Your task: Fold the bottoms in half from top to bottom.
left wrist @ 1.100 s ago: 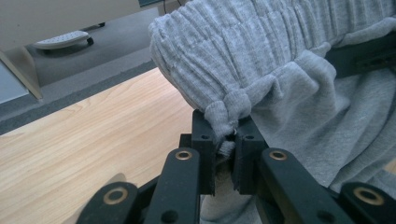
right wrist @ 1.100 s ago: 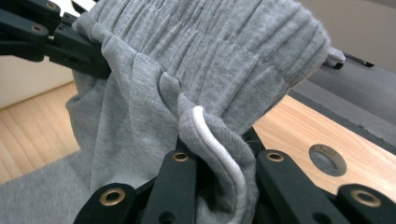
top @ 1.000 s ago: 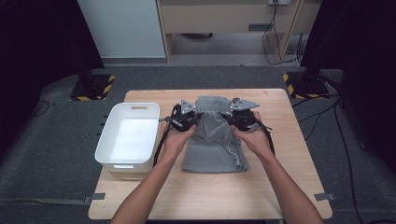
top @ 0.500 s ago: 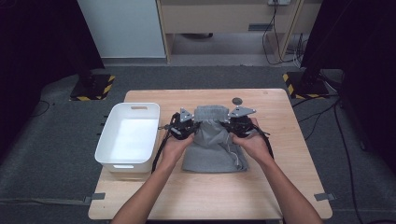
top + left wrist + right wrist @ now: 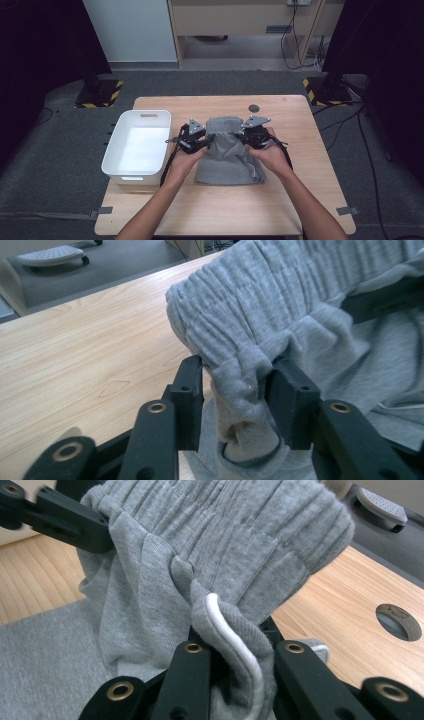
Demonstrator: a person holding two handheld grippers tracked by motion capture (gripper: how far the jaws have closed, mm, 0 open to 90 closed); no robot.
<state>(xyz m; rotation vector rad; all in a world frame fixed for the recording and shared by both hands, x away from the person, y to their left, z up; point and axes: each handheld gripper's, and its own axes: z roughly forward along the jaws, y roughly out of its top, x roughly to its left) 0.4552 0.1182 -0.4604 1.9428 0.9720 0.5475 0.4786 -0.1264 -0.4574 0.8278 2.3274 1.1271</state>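
A: High view: grey sweatpants (image 5: 227, 155) lie mid-worktop (image 5: 300, 200), waistband at the far end, bunched and lifted between both tongs. White bin (image 5: 140, 147) sits at the worktop's left edge, just beside the left hand (image 5: 182, 162).

B: Left tongs (image 5: 206, 142)?

A: Left gripper view: jaws clamped on a fold of the elastic waistband (image 5: 250, 315); cloth pinched between the pads.

B: Right tongs (image 5: 243, 138)?

A: Right gripper view: jaws closed on grey cloth at the waistband's other side, a white drawstring (image 5: 235, 640) running down between them. Round hole (image 5: 398, 621) in the worktop nearby, well apart from the cloth.

B: Hands?

A: Right hand (image 5: 272, 155) rests over the cloth's right edge.
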